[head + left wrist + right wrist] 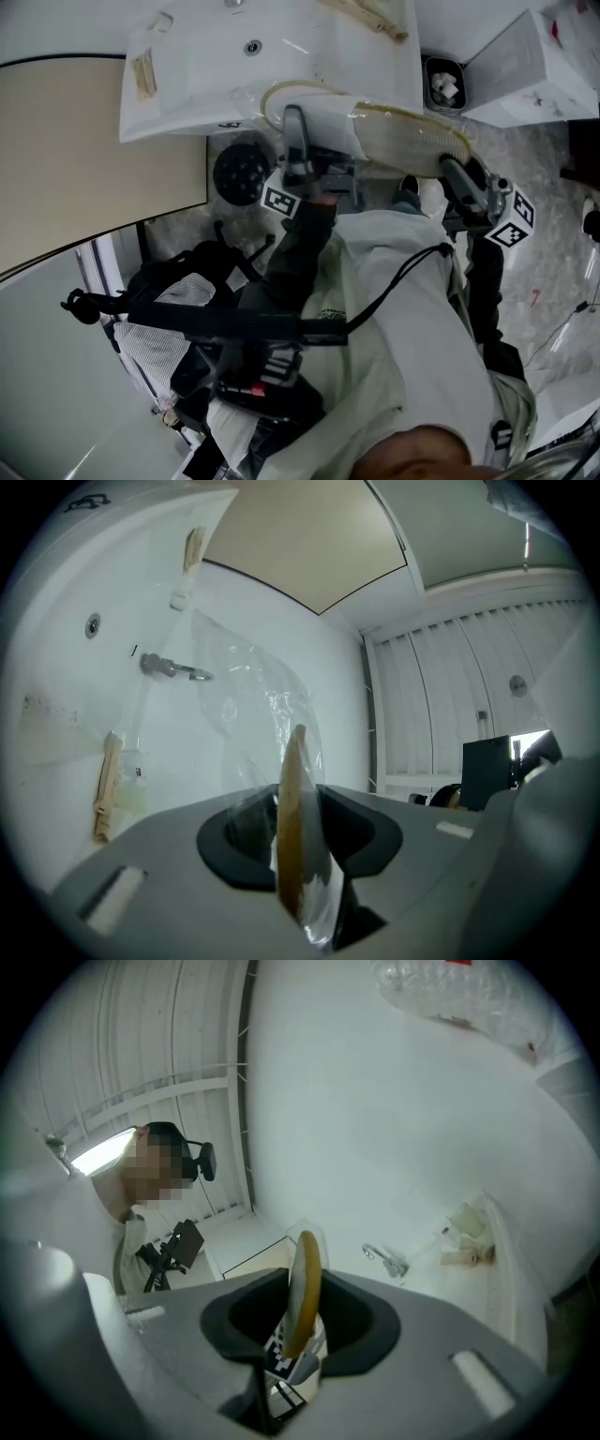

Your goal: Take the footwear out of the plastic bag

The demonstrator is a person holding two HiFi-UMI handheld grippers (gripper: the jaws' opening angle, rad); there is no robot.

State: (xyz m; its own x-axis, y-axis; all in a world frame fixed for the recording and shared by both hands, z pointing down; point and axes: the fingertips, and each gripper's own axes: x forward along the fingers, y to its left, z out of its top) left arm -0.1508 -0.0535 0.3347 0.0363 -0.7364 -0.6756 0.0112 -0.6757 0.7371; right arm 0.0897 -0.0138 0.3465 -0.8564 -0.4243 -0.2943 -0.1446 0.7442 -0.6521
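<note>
A flat white slipper with a tan sole edge (403,139) hangs level in front of the white basin, still wrapped in a clear plastic bag (323,111). My left gripper (293,122) grips its left end and my right gripper (454,172) its right end. In the left gripper view the sole (292,808) stands edge-on between the jaws of the gripper (298,841), with the bag (253,696) billowing beyond it. In the right gripper view the tan edge (305,1283) sits between the jaws of the gripper (298,1327).
The white basin (272,56) with a drain and a tap (171,667) lies just beyond. More tan footwear (370,14) lies on its far side. A small bin (443,84) and a white box (530,75) stand at the right. A black stand (216,323) is near my body.
</note>
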